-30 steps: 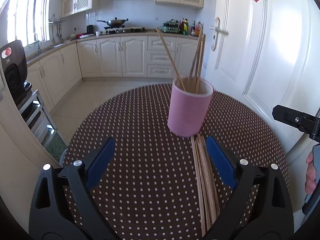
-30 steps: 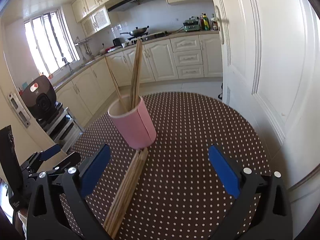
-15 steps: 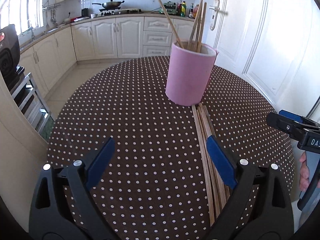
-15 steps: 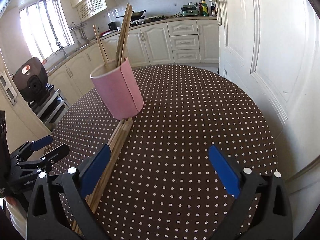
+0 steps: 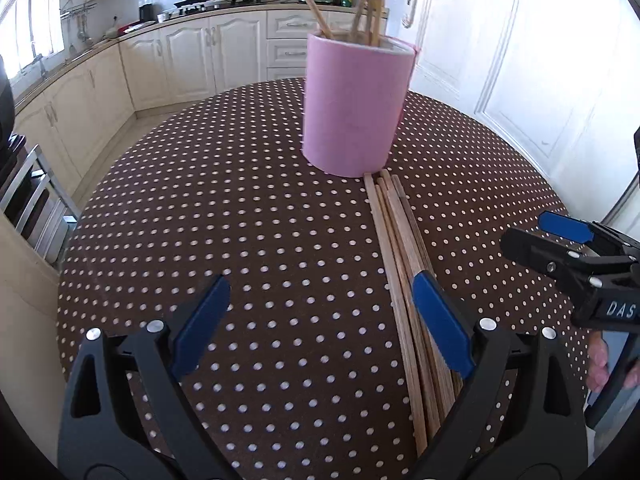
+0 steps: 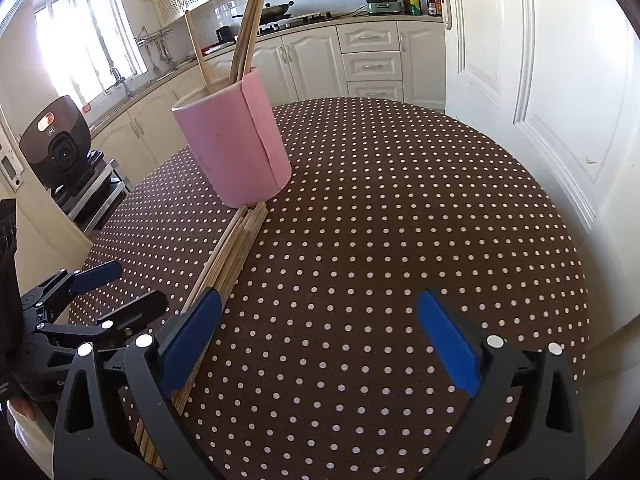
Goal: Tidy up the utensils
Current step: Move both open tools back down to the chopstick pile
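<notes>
A pink cylindrical holder (image 5: 354, 106) stands upright on the round brown polka-dot table (image 5: 240, 220) with several wooden chopsticks (image 5: 370, 0) standing in it. A bundle of several loose chopsticks (image 5: 400, 248) lies flat on the table, running from the holder's base toward me. My left gripper (image 5: 320, 320) is open and empty, low over the table, its right finger over the bundle. My right gripper (image 6: 318, 332) is open and empty; its left finger is over the bundle (image 6: 230, 256). The holder (image 6: 236, 144) stands ahead to its left.
A white door and wall (image 5: 520, 60) stand close on the right. Kitchen cabinets (image 5: 192, 56) line the back. A black appliance on a metal rack (image 6: 60, 148) stands left of the table. Each gripper shows in the other's view: the right one (image 5: 568, 256), the left one (image 6: 80, 300).
Both grippers have moved lower and closer to the table and the holder. The loose chopsticks and the holder have not moved. Both grippers stayed open.
</notes>
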